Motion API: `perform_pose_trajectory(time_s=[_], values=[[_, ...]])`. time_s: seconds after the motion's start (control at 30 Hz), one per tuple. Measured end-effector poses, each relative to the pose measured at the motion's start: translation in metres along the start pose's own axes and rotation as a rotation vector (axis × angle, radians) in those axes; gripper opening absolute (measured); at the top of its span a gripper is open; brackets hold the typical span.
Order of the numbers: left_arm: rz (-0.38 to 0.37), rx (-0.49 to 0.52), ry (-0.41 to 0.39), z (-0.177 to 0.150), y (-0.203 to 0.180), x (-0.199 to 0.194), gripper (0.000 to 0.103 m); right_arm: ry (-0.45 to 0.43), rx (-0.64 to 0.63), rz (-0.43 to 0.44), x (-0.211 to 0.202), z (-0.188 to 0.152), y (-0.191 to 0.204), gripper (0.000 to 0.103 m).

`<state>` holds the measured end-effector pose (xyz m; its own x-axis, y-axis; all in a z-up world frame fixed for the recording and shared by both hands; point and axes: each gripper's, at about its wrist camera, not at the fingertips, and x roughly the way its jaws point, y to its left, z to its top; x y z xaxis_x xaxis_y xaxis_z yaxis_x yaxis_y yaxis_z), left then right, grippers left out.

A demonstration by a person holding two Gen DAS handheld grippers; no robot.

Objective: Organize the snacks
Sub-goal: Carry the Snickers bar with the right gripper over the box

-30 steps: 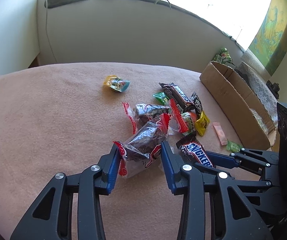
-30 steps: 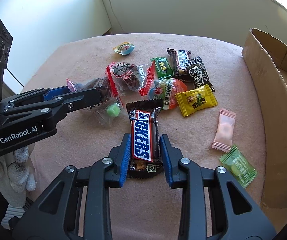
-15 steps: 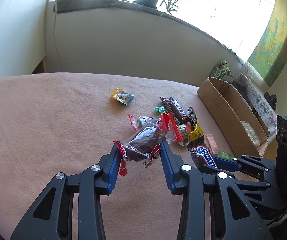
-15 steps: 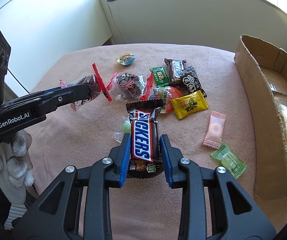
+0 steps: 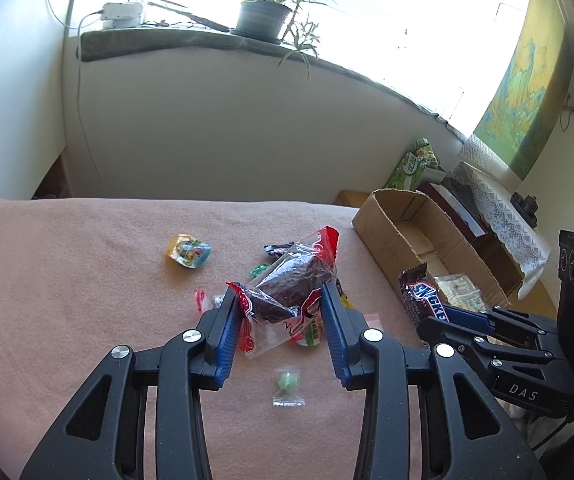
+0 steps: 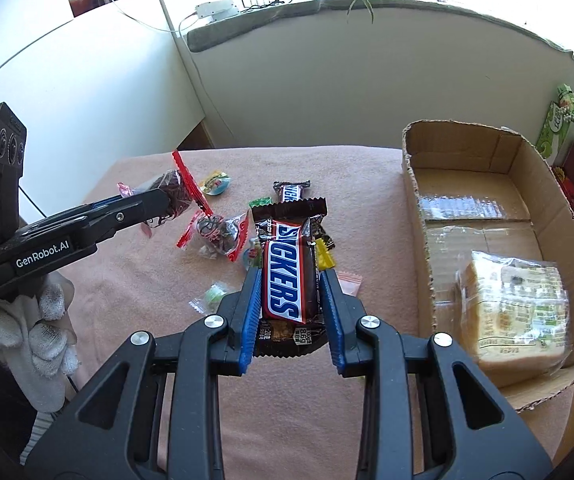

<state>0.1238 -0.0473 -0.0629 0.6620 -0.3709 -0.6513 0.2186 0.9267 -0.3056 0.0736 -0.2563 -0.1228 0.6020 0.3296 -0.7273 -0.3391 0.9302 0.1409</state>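
My left gripper (image 5: 278,295) is shut on a clear, red-edged packet with a dark brown cake (image 5: 291,284), held up off the pink blanket. The same packet (image 6: 175,190) shows in the right wrist view at the tip of the left gripper (image 6: 155,204). My right gripper (image 6: 291,276) is shut on a Snickers bar (image 6: 287,272), lifted above the snack pile; the bar (image 5: 427,300) also shows at right in the left wrist view. An open cardboard box (image 6: 415,184) lies to the right with a wrapped bread slice (image 6: 515,312) inside.
Loose snacks lie on the blanket: a yellow-blue packet (image 5: 189,250), a green candy in clear wrap (image 5: 287,384), a second red-edged cake packet (image 6: 217,232), a second Snickers (image 6: 291,192), a pink sachet (image 6: 349,282). A gloved hand (image 6: 31,336) holds the left gripper. A windowsill with a plant (image 5: 263,20) lies beyond.
Both grippers have risen off the blanket with their snacks. The cake packet and the Snickers now hang above the pile, and the right gripper has shifted toward the box.
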Motion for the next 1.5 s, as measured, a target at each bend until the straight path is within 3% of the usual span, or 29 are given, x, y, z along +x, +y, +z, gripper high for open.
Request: perform_pose_trajectory(time_s=[0.67, 1.03, 1.5], values=[[-0.078, 0.109, 0.005, 0.032, -0.076, 0.044, 0.038, -0.075, 0.084, -0.135, -0.034, 0.032, -0.093, 0.031], [-0.109, 0.181, 0.045, 0.042, -0.124, 0.084, 0.038, -0.046, 0.116, -0.211, -0.023, 0.049, -0.143, 0.031], [-0.109, 0.225, 0.095, 0.046, -0.148, 0.117, 0.038, -0.008, 0.166, -0.226, 0.001, 0.06, -0.181, 0.031]])
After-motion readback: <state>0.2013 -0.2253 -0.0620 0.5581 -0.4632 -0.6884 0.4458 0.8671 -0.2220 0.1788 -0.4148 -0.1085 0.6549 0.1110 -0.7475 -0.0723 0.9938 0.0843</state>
